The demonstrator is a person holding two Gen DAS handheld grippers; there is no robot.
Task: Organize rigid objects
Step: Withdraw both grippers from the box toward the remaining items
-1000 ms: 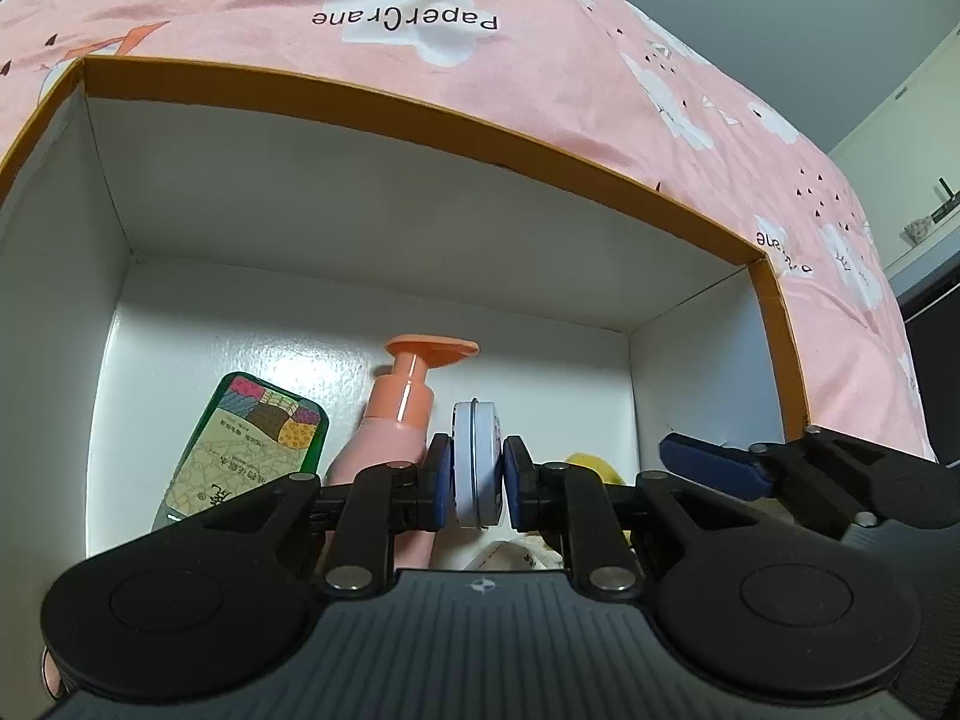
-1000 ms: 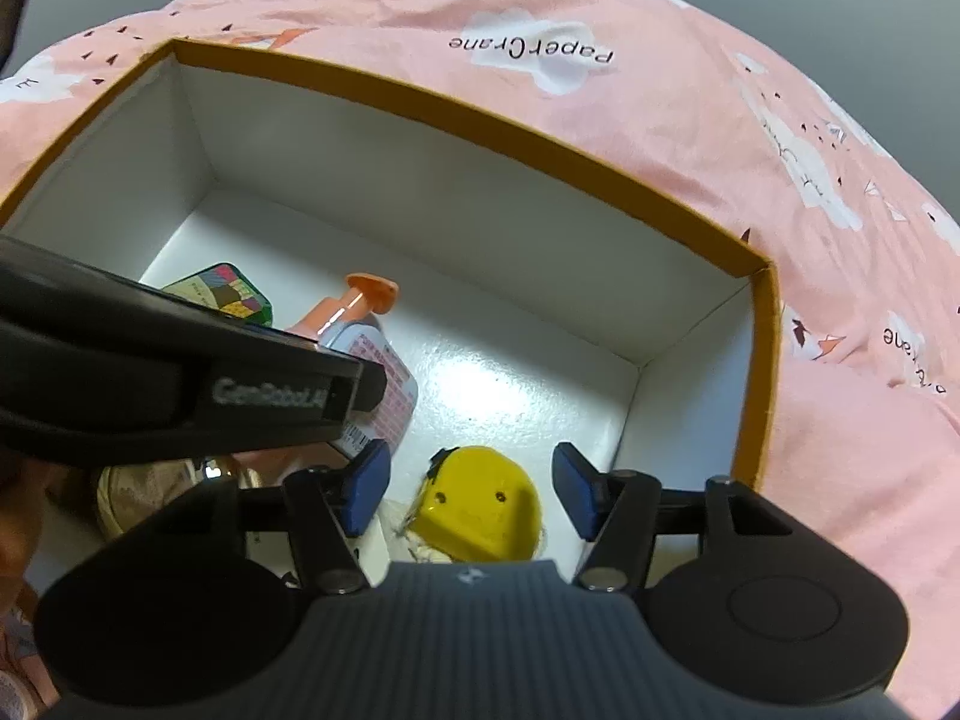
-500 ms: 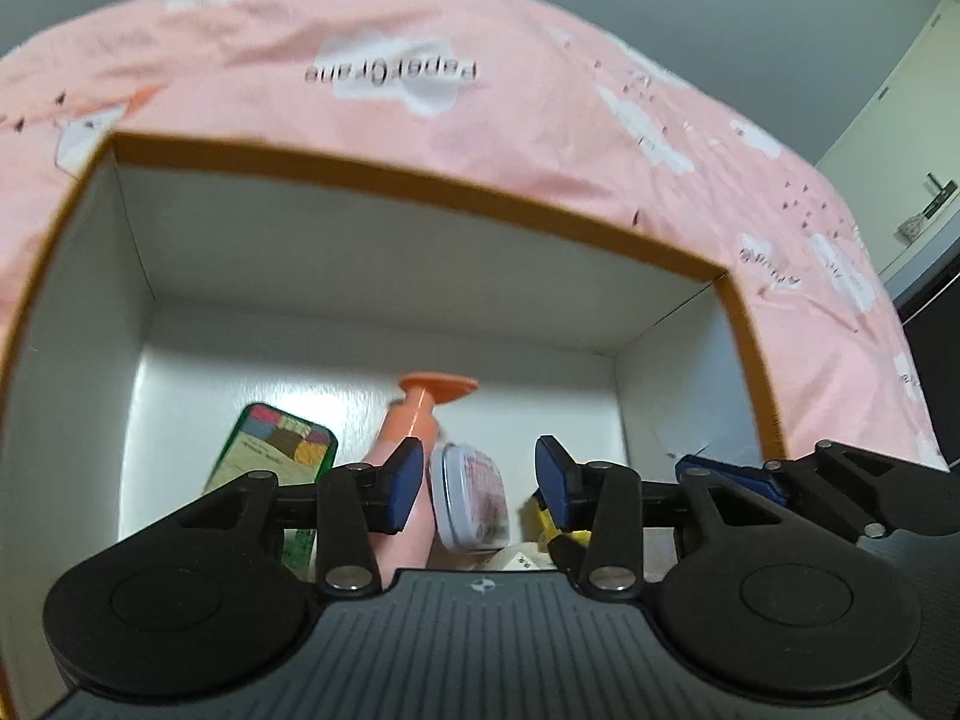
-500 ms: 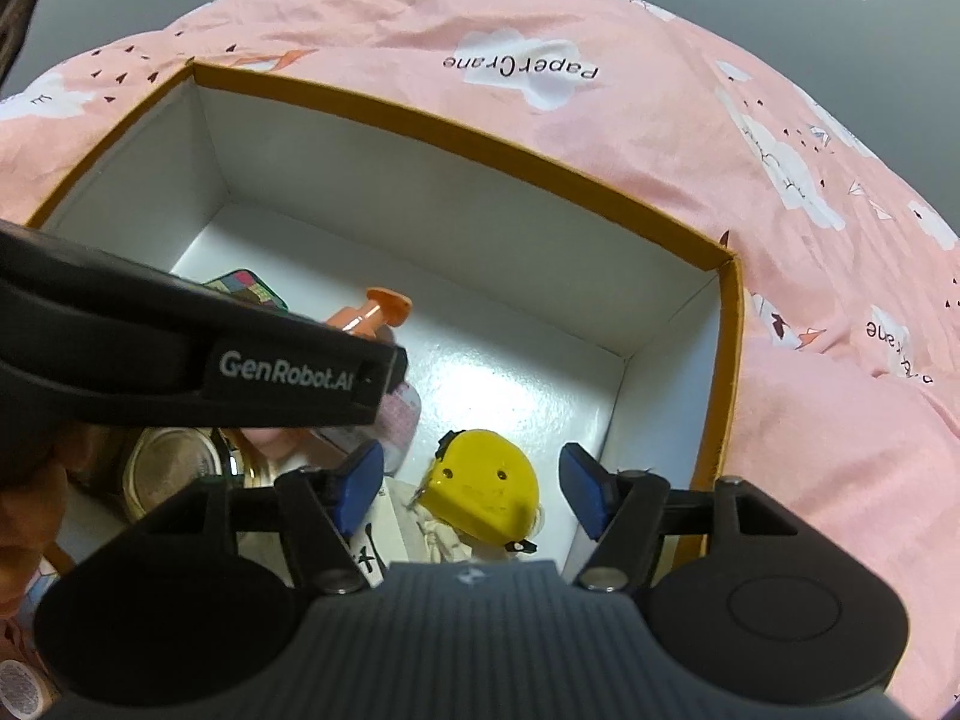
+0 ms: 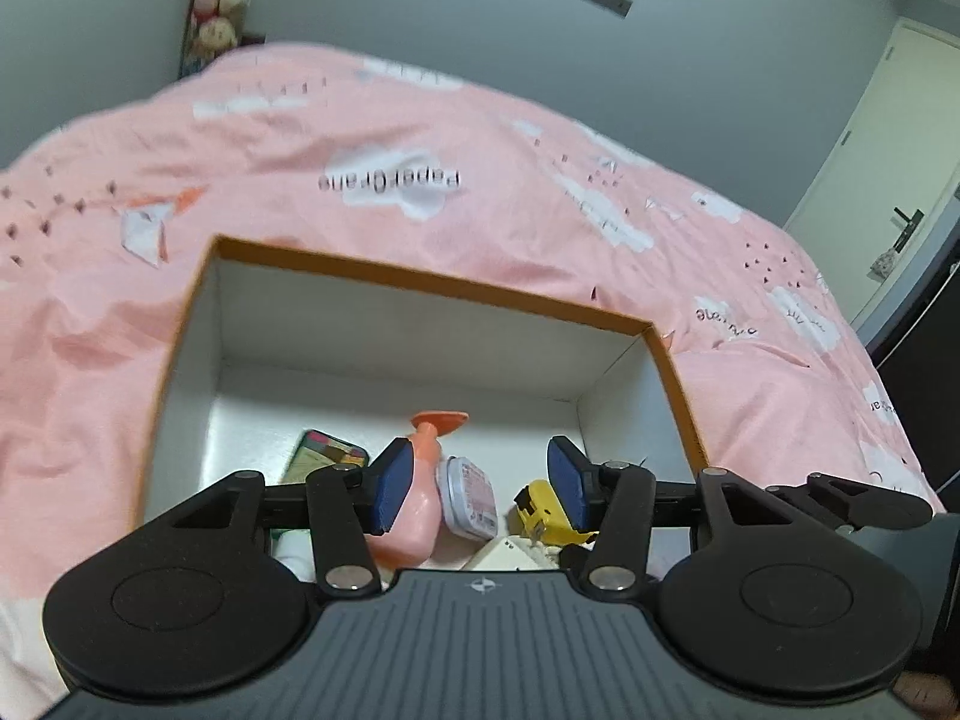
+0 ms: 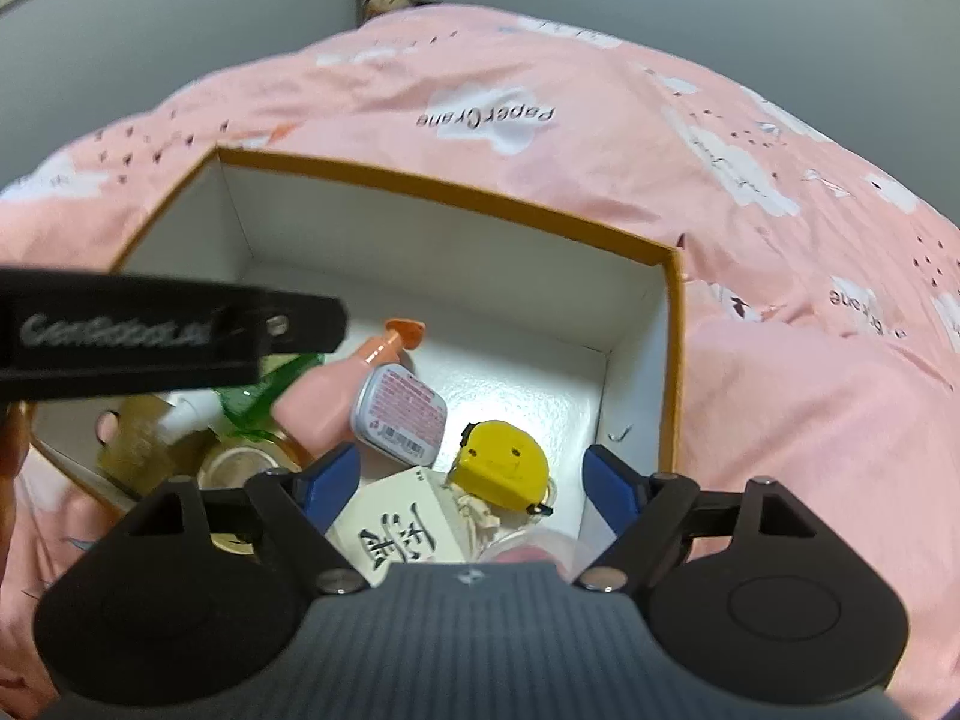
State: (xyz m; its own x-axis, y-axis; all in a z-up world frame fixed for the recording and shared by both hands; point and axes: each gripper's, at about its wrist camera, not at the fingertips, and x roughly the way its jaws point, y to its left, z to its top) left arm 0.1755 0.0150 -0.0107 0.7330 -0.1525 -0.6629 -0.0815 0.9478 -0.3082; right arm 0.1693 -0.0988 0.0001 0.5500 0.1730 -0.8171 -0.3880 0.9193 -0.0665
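An orange-rimmed white box (image 5: 432, 285) (image 6: 444, 192) sits on the bed. Inside it, a small round tin (image 5: 468, 498) (image 6: 399, 408) leans against a pink pump bottle (image 5: 420, 498) (image 6: 336, 384). A yellow tape measure (image 5: 543, 507) (image 6: 501, 462) lies to its right. My left gripper (image 5: 480, 480) hovers above the tin, its jaws opening, its pads clear of it. My right gripper (image 6: 471, 480) hangs over the tape measure and a white carton (image 6: 402, 528), jaws opening, holding nothing.
A green patterned tin (image 5: 327, 456), a green bottle (image 6: 270, 384) and a gold-lidded jar (image 6: 234, 462) fill the box's left side. The pink quilt (image 5: 420, 138) surrounds the box. A door (image 5: 888, 180) stands at the far right.
The left gripper let go of the tin, which now leans on the pink bottle. Both grippers rose and drew back from the box, with their jaws spreading wider.
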